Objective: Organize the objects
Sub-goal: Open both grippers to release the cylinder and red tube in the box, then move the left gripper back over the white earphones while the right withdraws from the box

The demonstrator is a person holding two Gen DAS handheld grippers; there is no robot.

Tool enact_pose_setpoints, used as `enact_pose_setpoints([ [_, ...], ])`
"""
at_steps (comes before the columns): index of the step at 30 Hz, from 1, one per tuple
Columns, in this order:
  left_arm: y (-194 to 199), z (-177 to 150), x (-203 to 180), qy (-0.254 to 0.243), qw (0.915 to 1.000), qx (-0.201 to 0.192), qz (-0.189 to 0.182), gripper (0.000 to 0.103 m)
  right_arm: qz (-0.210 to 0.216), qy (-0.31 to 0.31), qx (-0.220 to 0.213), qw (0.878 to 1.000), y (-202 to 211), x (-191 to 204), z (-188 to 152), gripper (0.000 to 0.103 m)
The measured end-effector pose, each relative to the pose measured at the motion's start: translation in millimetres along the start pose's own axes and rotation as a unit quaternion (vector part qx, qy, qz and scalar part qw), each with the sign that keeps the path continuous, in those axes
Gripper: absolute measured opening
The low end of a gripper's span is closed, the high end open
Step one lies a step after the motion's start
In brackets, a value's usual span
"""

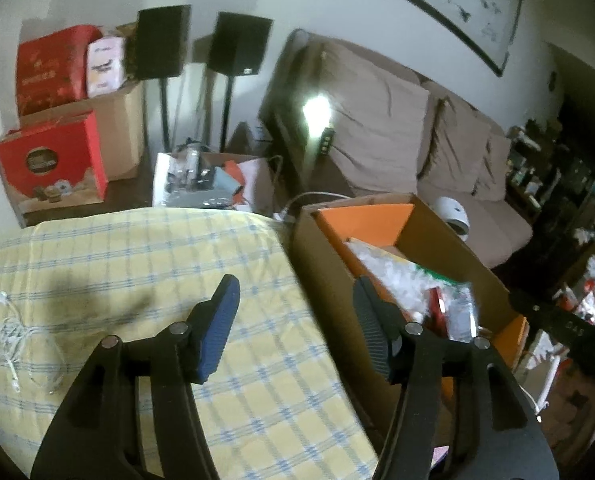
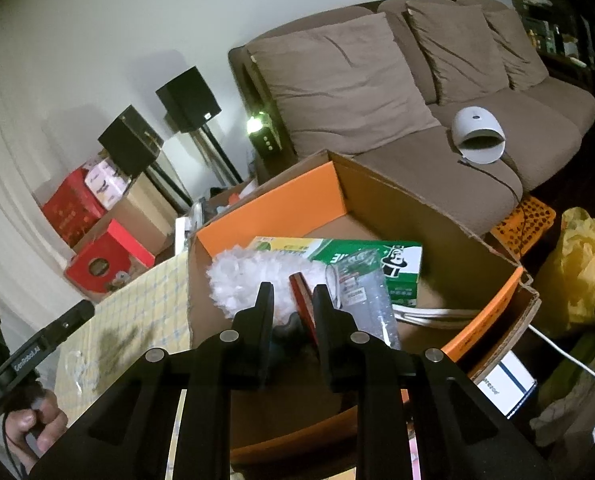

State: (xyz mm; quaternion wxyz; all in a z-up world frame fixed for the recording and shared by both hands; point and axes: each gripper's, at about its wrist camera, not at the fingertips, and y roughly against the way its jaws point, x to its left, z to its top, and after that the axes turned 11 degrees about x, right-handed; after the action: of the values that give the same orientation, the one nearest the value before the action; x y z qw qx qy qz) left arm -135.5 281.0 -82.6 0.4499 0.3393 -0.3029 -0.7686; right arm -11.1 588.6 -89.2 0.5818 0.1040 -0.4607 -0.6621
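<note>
Left gripper [image 1: 297, 312] spread, empty, over the checked table's [image 1: 145, 248] edge beside the cardboard box [image 2: 449, 216]. Right gripper [image 2: 293, 292] narrow over the box, grip unclear. Probably between items; next, fetch white cable [image 1: 13, 336] near the table's left edge.

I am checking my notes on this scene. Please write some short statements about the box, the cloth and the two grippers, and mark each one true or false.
1. The cardboard box holds a green carton. True.
2. The left gripper grips a bottle. False: its jaws stand open with nothing between them.
3. A white cable lies on the yellow checked cloth. True.
4. The box is empty. False: a white fluffy item and a clear plastic bottle are also inside.
5. The right gripper is over the box. True.
6. The white dome-shaped device lies on the floor. False: it rests on the sofa.
</note>
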Motion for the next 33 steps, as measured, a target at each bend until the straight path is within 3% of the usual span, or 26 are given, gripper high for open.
enact_pose_setpoints([
  [4,6.5,-0.4,31.9,0.028,0.9993,-0.002,0.025,0.067,0.001,-0.006,-0.004,1.0,4.6,-2.9,1.9,0.022],
  [7,8.6,-7.4,62.2,0.051,0.9978,0.013,0.04,0.067,0.002,-0.008,-0.008,1.0,7.8,-4.0,2.8,0.026],
  [11,18.4,-14.3,108.6,0.086,0.9915,0.008,0.097,0.069,-0.002,-0.016,-0.013,1.0,12.2,-8.4,2.9,0.031],
  [13,27.7,-13.6,135.1,0.114,0.9842,-0.009,0.135,0.079,-0.003,-0.021,-0.016,1.0,15.7,-12.8,3.2,0.031],
  [15,35.8,-12.0,163.9,0.145,0.9712,-0.023,0.188,0.09,-0.004,-0.025,-0.02,0.999,19.1,-15.0,3.5,0.033],
  [18,40.1,-16.4,206.3,0.184,0.9519,-0.016,0.245,0.09,-0.007,-0.029,-0.025,0.999,24.0,-17.0,3.8,0.039],
  [20,33.5,-22.7,232.0,0.198,0.9402,0.016,0.276,0.09,-0.008,-0.032,-0.03,0.999,26.5,-18.2,4.0,0.044],
  [22,26.6,-35.2,252.1,0.214,0.934,0.041,0.283,0.09,-0.009,-0.036,-0.032,0.999,28.0,-21.1,3.9,0.044],
  [26,17.2,-54.3,277.0,0.245,0.9317,0.043,0.265,0.089,-0.01,-0.042,-0.028,0.999,27.6,-23.8,4.5,0.044],
  [27,12.5,-56.1,280.7,0.244,0.9332,0.049,0.259,0.087,-0.01,-0.042,-0.028,0.999,27.8,-23.5,4.9,0.044],
  [28,7.8,-56.7,281.7,0.239,0.9351,0.055,0.256,0.073,-0.009,-0.042,-0.029,0.999,28.4,-22.6,5.2,0.044],
  [33,-13.4,-61.3,268.1,0.207,0.9476,0.08,0.23,0.042,-0.01,-0.028,-0.027,0.999,25.1,-12.4,4.1,0.045],
])
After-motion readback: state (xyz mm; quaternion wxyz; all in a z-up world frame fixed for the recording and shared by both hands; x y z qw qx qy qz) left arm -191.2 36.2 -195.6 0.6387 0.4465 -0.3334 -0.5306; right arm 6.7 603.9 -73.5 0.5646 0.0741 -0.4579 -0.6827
